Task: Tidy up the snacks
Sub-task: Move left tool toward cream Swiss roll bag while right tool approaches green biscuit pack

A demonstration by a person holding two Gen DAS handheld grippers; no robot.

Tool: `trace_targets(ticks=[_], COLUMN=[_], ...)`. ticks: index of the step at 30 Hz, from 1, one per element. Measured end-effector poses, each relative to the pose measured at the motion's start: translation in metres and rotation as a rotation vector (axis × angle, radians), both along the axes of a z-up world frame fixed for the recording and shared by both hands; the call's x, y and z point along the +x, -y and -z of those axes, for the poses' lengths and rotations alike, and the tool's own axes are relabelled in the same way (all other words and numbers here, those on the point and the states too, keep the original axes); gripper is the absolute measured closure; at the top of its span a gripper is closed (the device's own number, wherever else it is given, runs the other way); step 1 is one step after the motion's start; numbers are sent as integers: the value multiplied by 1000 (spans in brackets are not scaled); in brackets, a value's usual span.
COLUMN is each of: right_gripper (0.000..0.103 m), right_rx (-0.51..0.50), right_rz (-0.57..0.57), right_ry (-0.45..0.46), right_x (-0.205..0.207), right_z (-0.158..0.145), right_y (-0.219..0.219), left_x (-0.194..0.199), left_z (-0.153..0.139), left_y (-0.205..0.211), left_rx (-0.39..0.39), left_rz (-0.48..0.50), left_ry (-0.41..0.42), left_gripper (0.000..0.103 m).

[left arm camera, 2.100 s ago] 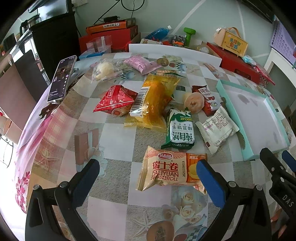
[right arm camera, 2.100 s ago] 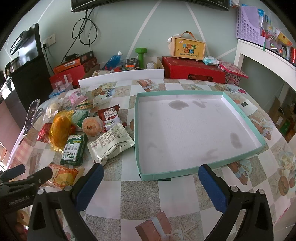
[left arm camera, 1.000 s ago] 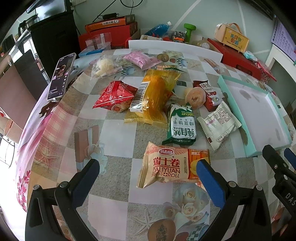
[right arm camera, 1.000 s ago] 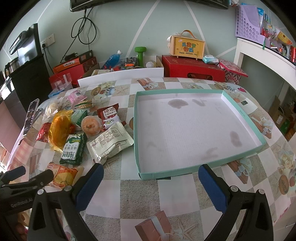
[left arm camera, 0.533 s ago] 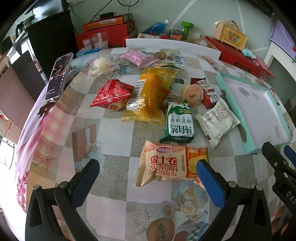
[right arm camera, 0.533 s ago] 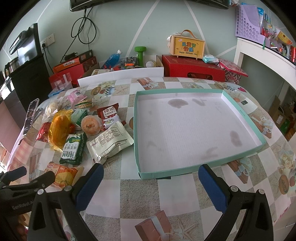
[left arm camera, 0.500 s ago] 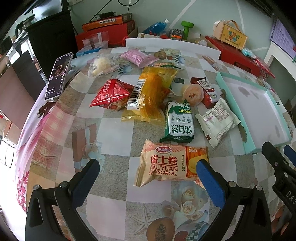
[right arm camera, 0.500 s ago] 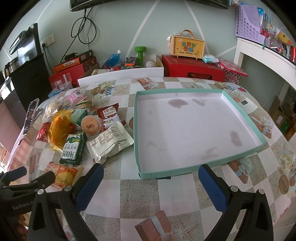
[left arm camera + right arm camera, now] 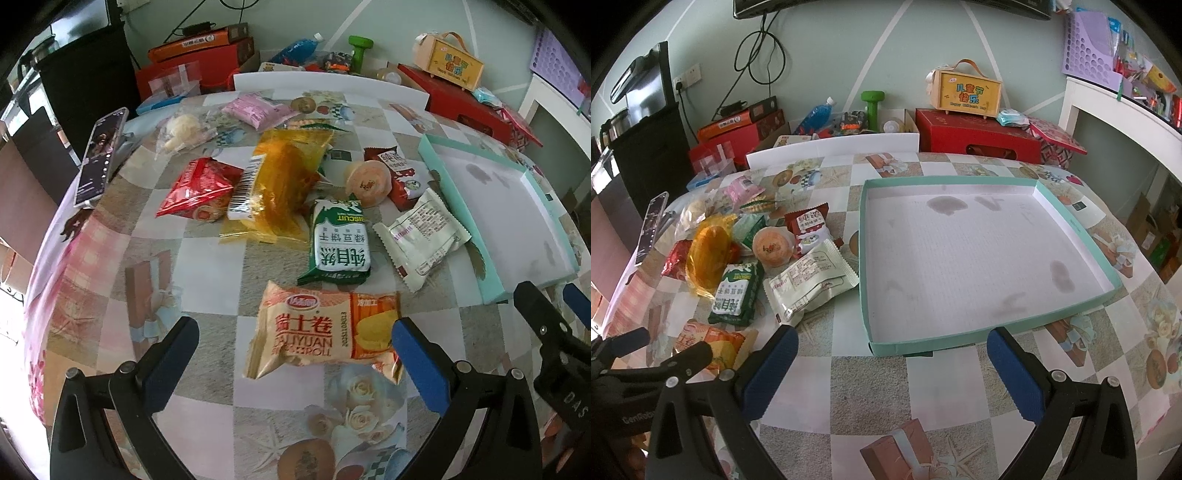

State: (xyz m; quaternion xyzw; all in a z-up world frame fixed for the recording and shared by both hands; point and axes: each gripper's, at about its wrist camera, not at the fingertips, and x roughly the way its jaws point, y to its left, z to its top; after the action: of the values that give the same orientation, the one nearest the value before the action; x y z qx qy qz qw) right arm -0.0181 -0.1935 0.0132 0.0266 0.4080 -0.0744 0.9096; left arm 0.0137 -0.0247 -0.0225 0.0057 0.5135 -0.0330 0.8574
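Several snack packs lie on the patterned table. In the left wrist view my left gripper (image 9: 295, 360) is open, its blue pads either side of an orange Swiss roll pack (image 9: 321, 328) without touching it. Beyond lie a green biscuit pack (image 9: 340, 243), a white pack (image 9: 424, 236), a yellow bag (image 9: 277, 181), a red bag (image 9: 195, 188), a round cake (image 9: 367, 181) and a dark red pack (image 9: 397, 173). My right gripper (image 9: 892, 369) is open and empty before the teal-rimmed tray (image 9: 882, 347), whose white floor holds nothing.
A phone (image 9: 101, 155) leans at the table's left edge. A pink pack (image 9: 255, 109) and a clear bag (image 9: 181, 127) sit at the back. Red boxes (image 9: 975, 136), a white board (image 9: 831, 147) and a black cabinet (image 9: 646, 147) stand behind the table. A white shelf (image 9: 1123, 122) is at right.
The left gripper has edged slightly nearer to the Swiss roll pack. The right gripper and the tray look unchanged.
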Motion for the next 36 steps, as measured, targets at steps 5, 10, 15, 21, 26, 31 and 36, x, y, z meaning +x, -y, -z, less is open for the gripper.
trace_targets(ticks=[5,10,15,21,26,31,36], right_gripper=[0,0,0,0,0,0,0], right_rx=[4,12,33,43,59,51,117], right_rz=[-9,-35,-89,-181,-228,-207,-135], right_ry=[7,22,7,-31,-21,19,105], right_x=[4,15,30,47,45,31,20], right_z=[-1,-2,2,13,15,10,-5], right_y=[-2,-10,-25,-49,-60,-55,-28], left_x=[8,13,13,13,11,5,5], left_z=[7,14,16,17,18,13,7], left_y=[-6,-26,-42,-53,-60,-50,-33], left_rx=[3,-25,-40,-51,-55,-76,-143], left_rz=[-35,-117,-179,-209,-235,-194,-109], left_ry=[-28,-72,-79,-90,-93,-70,-39], left_gripper=[0,0,0,0,0,0,0])
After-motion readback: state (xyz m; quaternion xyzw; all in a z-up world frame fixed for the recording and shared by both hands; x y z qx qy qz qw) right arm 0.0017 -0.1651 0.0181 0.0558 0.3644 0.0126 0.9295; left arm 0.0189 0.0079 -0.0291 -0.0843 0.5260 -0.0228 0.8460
